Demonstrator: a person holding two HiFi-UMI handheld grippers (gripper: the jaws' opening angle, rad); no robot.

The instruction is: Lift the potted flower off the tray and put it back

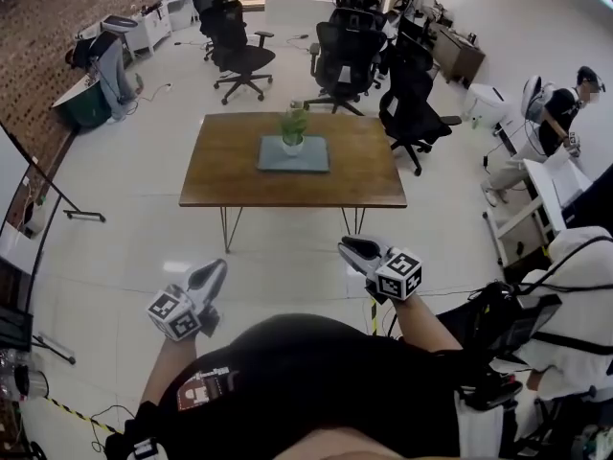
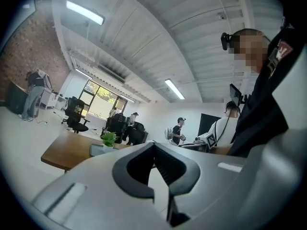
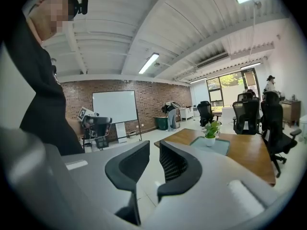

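Now | potted flower (image 1: 293,128) upright | L hand-held gripper (image 2: 153,145) shut | R hand-held gripper (image 3: 154,147) ajar

Wooden table (image 1: 230,175), black office chairs (image 1: 235,41), brick wall (image 1: 77,3), whiteboard (image 3: 115,107)

Head view: high, facing steeply down, well back from the near edge of the wooden table (image 1: 222,166). Left gripper view and right gripper view: low, about level, short of that table, facing it obliquely. All three share table and potted flower (image 1: 293,130)
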